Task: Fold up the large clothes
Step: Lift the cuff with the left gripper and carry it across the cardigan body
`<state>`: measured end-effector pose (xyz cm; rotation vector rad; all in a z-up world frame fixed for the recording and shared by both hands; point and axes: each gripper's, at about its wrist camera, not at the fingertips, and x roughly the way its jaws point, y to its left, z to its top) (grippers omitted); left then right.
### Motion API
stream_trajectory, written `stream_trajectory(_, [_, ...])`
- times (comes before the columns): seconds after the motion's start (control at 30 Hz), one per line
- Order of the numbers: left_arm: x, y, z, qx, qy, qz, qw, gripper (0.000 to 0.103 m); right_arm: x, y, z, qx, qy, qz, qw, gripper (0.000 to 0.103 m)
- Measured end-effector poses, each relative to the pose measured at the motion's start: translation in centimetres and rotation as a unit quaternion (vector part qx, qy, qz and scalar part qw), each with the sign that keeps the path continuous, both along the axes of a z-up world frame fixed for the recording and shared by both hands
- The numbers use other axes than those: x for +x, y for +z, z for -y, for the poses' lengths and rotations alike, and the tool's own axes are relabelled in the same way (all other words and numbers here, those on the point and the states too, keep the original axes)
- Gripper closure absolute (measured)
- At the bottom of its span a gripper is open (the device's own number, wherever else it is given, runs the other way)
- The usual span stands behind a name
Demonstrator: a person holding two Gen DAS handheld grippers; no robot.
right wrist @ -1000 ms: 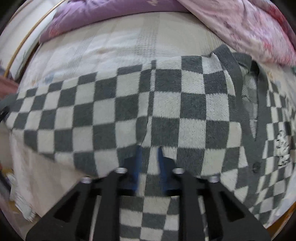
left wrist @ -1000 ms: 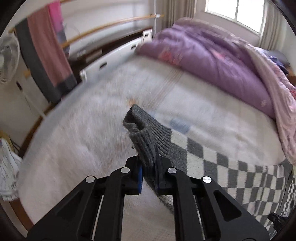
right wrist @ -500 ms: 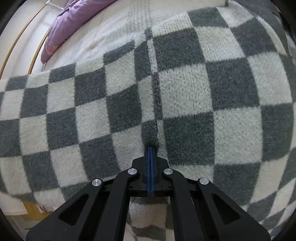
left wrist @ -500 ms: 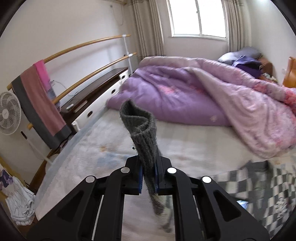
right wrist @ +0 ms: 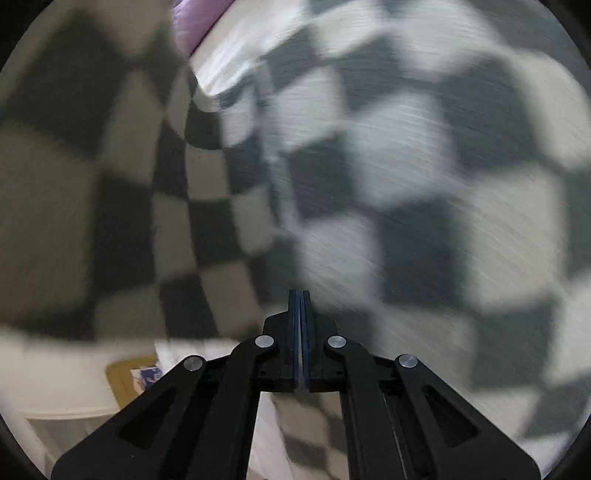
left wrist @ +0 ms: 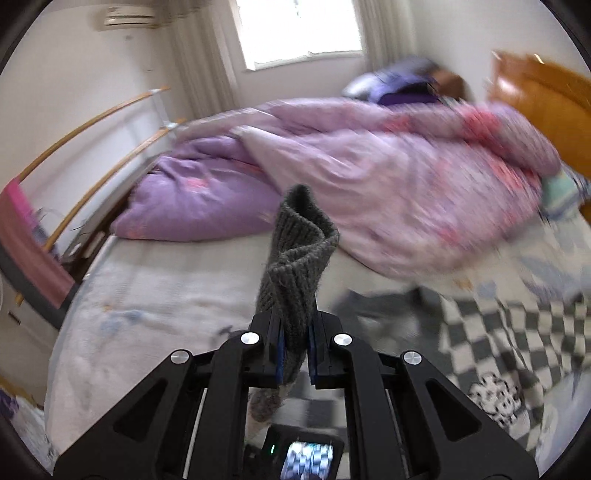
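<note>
your left claw (left wrist: 294, 349) pinches the cardigan's (left wrist: 517, 343) soft grey ribbed cuff (left wrist: 295, 258); your right claw (right wrist: 300, 314) is pressed closed on limp checked knit. grip thick edges.

We see soft daylight from the window (left wrist: 299, 29), blown out to white, leaving the room evenly lit with faint shadows. The left view smears the quilt (left wrist: 388, 177) and headboard (left wrist: 543, 99) with motion blur, while the cuff (left wrist: 295, 258) stays sharp. The right view is dimmer, the sweater (right wrist: 406, 166) streaked throughout. Both frames bend at the edges, with black corners.
</note>
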<state>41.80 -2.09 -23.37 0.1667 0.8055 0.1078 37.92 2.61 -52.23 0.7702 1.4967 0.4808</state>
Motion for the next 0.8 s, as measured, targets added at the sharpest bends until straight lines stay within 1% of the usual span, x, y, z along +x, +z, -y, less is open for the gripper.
stream_trajectory(0.07, [0.4, -3.0, 4.0, 0.006, -0.021, -0.03, 0.9993, 0.094, -2.5, -0.7, 5.7, -0.011, -0.038, -0.027, 0.999, 0.102])
stream_trajectory(0.13, [0.6, -5.9, 6.8, 0.009, -0.036, -0.058, 0.9976, 0.094, -4.9, -0.8, 10.8, -0.014, -0.077, -0.045, 0.996, 0.103])
stream_trajectory(0.2, [0.6, -9.4, 9.8, 0.017, -0.051, -0.091, 0.9944, 0.094, -6.8, -0.2, 15.4, -0.047, -0.101, -0.053, 0.992, 0.103])
stream_trajectory(0.23, [0.6, -10.9, 10.9, 0.018, -0.056, -0.103, 0.9929, 0.094, -8.1, 0.4, 18.6, -0.051, -0.126, -0.057, 0.989, 0.103])
stream_trajectory(0.27, [0.7, -12.2, 11.9, 0.021, -0.063, -0.116, 0.9911, 0.094, -8.9, 1.0, 20.7, -0.075, -0.143, -0.065, 0.985, 0.102])
stream_trajectory(0.33, [0.2, -14.6, 13.8, 0.032, -0.073, -0.135, 0.9877, 0.094, -9.9, 2.7, 24.3, -0.134, -0.158, -0.068, 0.976, 0.102])
stream_trajectory(0.4, [-0.6, -17.0, 15.2, 0.045, -0.081, -0.148, 0.9847, 0.094, -10.2, 4.7, 28.6, -0.174, -0.191, -0.064, 0.964, 0.102])
stream_trajectory(0.43, [-0.9, -18.4, 15.7, 0.044, -0.085, -0.163, 0.9819, 0.093, -10.5, 5.9, 29.9, -0.188, -0.197, -0.059, 0.96, 0.102])
stream_trajectory(0.47, [-1.3, -19.7, 16.1, 0.042, -0.09, -0.182, 0.9782, 0.093, -10.2, 6.9, 31.2, -0.212, -0.197, -0.05, 0.956, 0.102])
stream_trajectory(0.5, [-1.4, -21.1, 16.4, 0.038, -0.095, -0.204, 0.9737, 0.089, -10.3, 7.9, 32.4, -0.229, -0.195, -0.042, 0.953, 0.102])
stream_trajectory(0.53, [-1.7, -23.1, 16.6, 0.026, -0.102, -0.24, 0.9652, 0.073, -9.3, 8.8, 33.2, -0.246, -0.195, -0.025, 0.949, 0.102])
stream_trajectory(0.57, [-1.9, -24.1, 16.4, 0.009, -0.106, -0.269, 0.9574, 0.062, -8.4, 9.4, 33.8, -0.254, -0.194, -0.013, 0.947, 0.098])
stream_trajectory(0.6, [-2.3, -24.8, 16.1, -0.003, -0.103, -0.286, 0.9527, 0.056, -7.3, 10.2, 33.9, -0.264, -0.191, -0.003, 0.945, 0.097])
stream_trajectory(0.63, [-2.9, -24.1, 15.5, -0.006, -0.106, -0.272, 0.9563, 0.044, -6.0, 11.0, 34.1, -0.275, -0.187, 0.006, 0.943, 0.096])
stream_trajectory(0.67, [-3.2, -23.4, 15.0, -0.013, -0.111, -0.267, 0.9572, 0.033, -4.9, 11.6, 34.1, -0.277, -0.184, 0.015, 0.943, 0.09])
stream_trajectory(0.7, [-3.5, -22.7, 14.3, -0.022, -0.114, -0.263, 0.9579, 0.016, -3.9, 12.0, 33.9, -0.274, -0.182, 0.024, 0.944, 0.086])
stream_trajectory(0.73, [-3.8, -21.5, 13.0, -0.038, -0.111, -0.256, 0.9596, 0.015, -3.4, 11.8, 33.0, -0.273, -0.178, 0.028, 0.945, 0.073])
stream_trajectory(0.77, [-4.0, -20.5, 11.5, -0.058, -0.106, -0.252, 0.96, 0.015, -2.9, 11.6, 32.4, -0.278, -0.172, 0.029, 0.945, 0.056])
stream_trajectory(0.8, [-4.1, -19.9, 10.4, -0.071, -0.101, -0.253, 0.9596, 0.015, -2.3, 11.2, 31.6, -0.281, -0.166, 0.033, 0.945, 0.051])
